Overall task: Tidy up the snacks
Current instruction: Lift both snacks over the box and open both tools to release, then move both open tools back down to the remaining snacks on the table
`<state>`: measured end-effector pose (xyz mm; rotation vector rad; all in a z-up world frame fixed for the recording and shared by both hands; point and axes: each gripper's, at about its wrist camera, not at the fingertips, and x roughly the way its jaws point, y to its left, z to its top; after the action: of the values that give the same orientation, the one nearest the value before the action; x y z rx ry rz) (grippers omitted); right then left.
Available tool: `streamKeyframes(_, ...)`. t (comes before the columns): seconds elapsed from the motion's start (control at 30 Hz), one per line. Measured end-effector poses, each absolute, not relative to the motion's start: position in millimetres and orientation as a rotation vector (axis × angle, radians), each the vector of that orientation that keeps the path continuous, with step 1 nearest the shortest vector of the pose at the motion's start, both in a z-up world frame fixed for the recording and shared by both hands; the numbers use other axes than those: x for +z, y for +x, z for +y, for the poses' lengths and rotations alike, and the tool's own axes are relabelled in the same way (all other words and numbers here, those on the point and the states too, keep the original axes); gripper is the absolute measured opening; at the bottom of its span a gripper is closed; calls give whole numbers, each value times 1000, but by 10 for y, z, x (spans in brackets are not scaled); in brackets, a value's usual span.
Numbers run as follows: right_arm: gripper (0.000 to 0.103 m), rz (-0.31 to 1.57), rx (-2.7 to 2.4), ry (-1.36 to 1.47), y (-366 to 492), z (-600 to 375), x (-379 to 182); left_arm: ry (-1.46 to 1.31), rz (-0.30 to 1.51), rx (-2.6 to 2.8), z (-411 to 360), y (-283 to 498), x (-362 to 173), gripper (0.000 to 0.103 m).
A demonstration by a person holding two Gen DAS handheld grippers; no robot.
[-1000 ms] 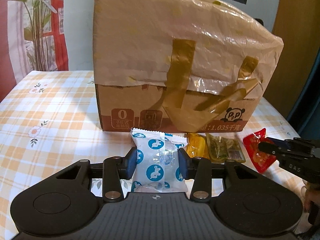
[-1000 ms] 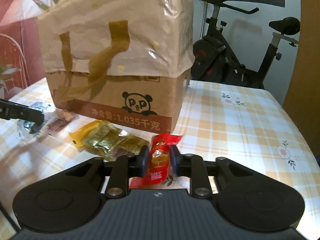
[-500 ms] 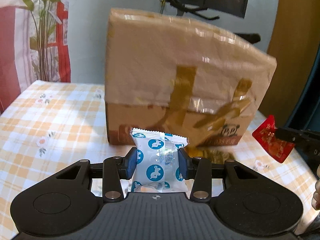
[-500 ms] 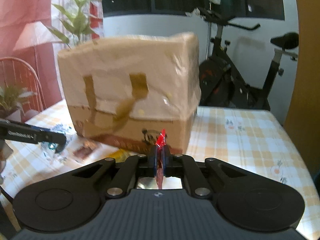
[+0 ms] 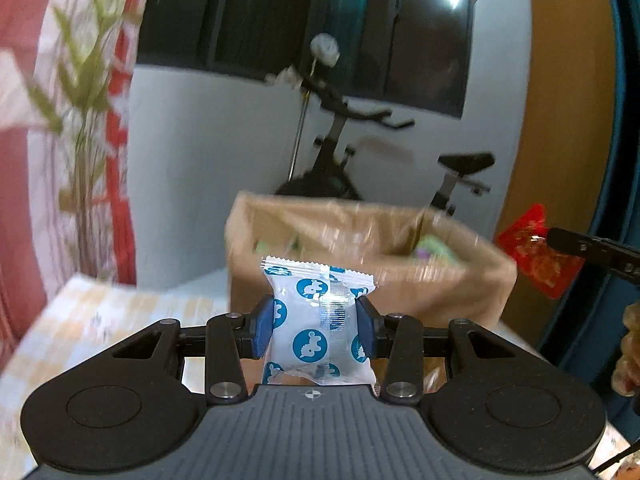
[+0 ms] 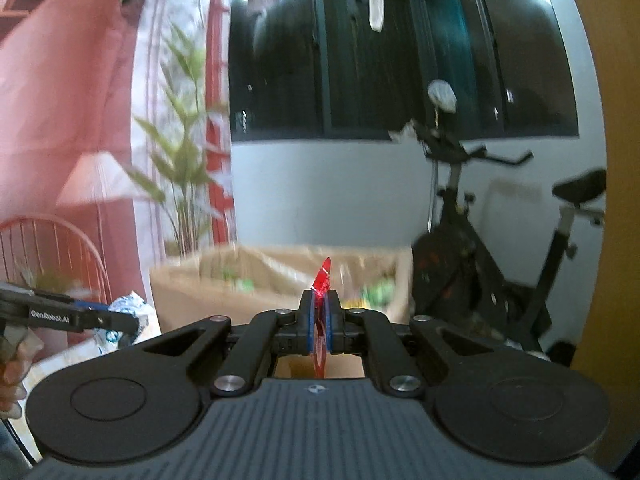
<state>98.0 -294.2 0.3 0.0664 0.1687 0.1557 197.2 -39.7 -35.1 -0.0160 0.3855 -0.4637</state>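
My left gripper (image 5: pixel 316 330) is shut on a white snack packet with blue circles (image 5: pixel 318 320) and holds it up in front of the open cardboard box (image 5: pixel 360 280). My right gripper (image 6: pixel 319 322) is shut on a red snack packet (image 6: pixel 321 280), seen edge-on, in front of the same box (image 6: pixel 224 292). The red packet (image 5: pixel 536 256) and the right gripper's fingers (image 5: pixel 592 250) show at the right of the left wrist view. The left gripper's fingers (image 6: pixel 92 318) and the white packet (image 6: pixel 128 312) show at the left of the right wrist view. Green packets lie inside the box.
The checked tablecloth (image 5: pixel 100 320) lies below the left gripper. An exercise bike (image 6: pixel 480 280) stands behind the box by a white wall. A plant (image 6: pixel 180 184) and a red curtain (image 6: pixel 60 120) are at the left. A wooden panel (image 5: pixel 560 120) is at the right.
Both grippers have risen with their packets from table level to above the box's rim. The box's open top with green packets has come into view.
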Motion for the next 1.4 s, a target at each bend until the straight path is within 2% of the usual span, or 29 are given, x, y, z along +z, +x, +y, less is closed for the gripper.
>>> streamKeyframes(0.23, 5, 128, 197, 51, 1473, -2883, 267, 6, 333, -502, -764, 2400, -54, 45)
streamKeyframes(0.53, 5, 251, 213, 222, 2139, -2913, 78, 44, 419, -480, -1210, 2979, -257, 46)
streamKeyframes(0.6, 7, 279, 197, 242, 2207, -2931, 28, 40, 448, -517, -1223, 3069, -338, 54)
streamKeyframes(0.63, 8, 292, 189, 251, 2218, -2949, -2, 37, 456, -531, -1218, 3087, -363, 65)
streamKeyframes(0.67, 10, 306, 184, 265, 2222, -2972, -27, 34, 454, -529, -1195, 3091, -379, 69)
streamKeyframes(0.8, 22, 323, 174, 279, 2162, -3038, -66, 21, 449, -499, -1087, 3037, -376, 70)
streamKeyframes(1.13, 22, 273, 144, 238, 1711, -3035, -59, -8, 419, -486, -517, 2669, -210, 70)
streamKeyframes(1.33, 22, 230, 127, 148, 1381, -2935, -125, -38, 437, -476, -211, 2370, -294, 69)
streamKeyframes(1.37, 23, 223, 128, 131, 1328, -2919, -144, -36, 438, -471, -183, 2318, -328, 69)
streamKeyframes(1.4, 28, 222, 133, 120, 1300, -2904, -158, -33, 438, -463, -166, 2276, -362, 69)
